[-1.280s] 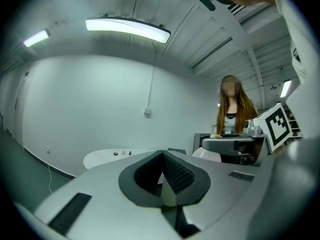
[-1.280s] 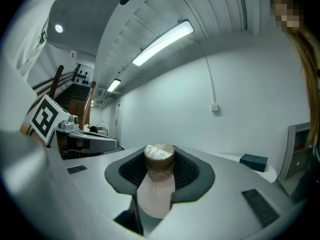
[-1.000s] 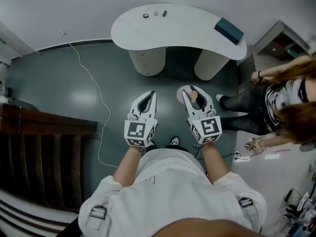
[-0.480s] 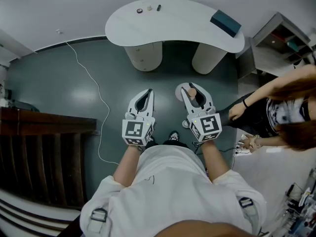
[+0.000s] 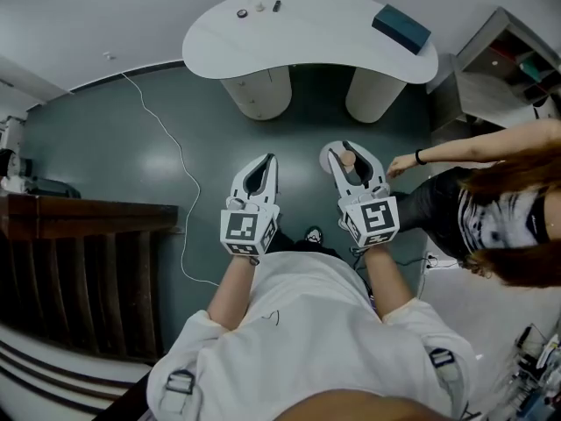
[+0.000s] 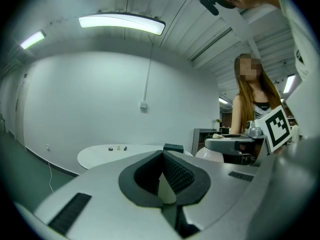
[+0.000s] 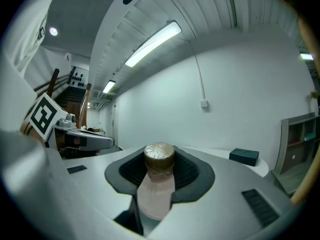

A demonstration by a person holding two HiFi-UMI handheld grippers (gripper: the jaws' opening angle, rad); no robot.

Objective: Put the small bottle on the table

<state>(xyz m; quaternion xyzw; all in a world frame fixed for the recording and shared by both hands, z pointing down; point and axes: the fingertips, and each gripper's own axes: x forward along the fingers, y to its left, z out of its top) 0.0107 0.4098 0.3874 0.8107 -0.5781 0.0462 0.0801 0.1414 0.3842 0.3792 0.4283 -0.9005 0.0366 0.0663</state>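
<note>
shirt (image 5: 307, 323): white, closest of all, at the bottom of the head view.
left gripper (image 5: 268, 161): held out over the floor, jaws pressed together at the tips, nothing in between.
right gripper (image 5: 349, 150): just beside the left gripper, clamped tight on the small bottle.
small bottle (image 7: 156, 184): pale pink body with a brown cap, squeezed between the dark pads (image 7: 192, 174) of the right gripper. Up in the air over the floor, well short of the table and not on it.
white round thing (image 5: 326, 158): under the right gripper in the head view, too hidden to say what.
other person (image 5: 500, 209): on the right, one arm stretched out, hand (image 5: 401, 165) near the right gripper but apart from it.
floor (image 5: 114, 165): dark grey-green and shiny.
cable (image 5: 181, 159): thin and white, snaking over the floor on the left.
brown wood thing (image 5: 79, 261): dark, along the left side of the head view, hard to say what.
table (image 5: 307, 46): white, curved like a bean, on two thick round legs (image 5: 259, 95), far ahead of both grippers.
box (image 5: 401, 29): dark blue-green and flat, at the right end of the table.
three tiny things (image 5: 259, 9): in a row by the table's far edge, toward its left end, too small to name.
shelf (image 5: 508, 64): grey, past the right end of the table.
</note>
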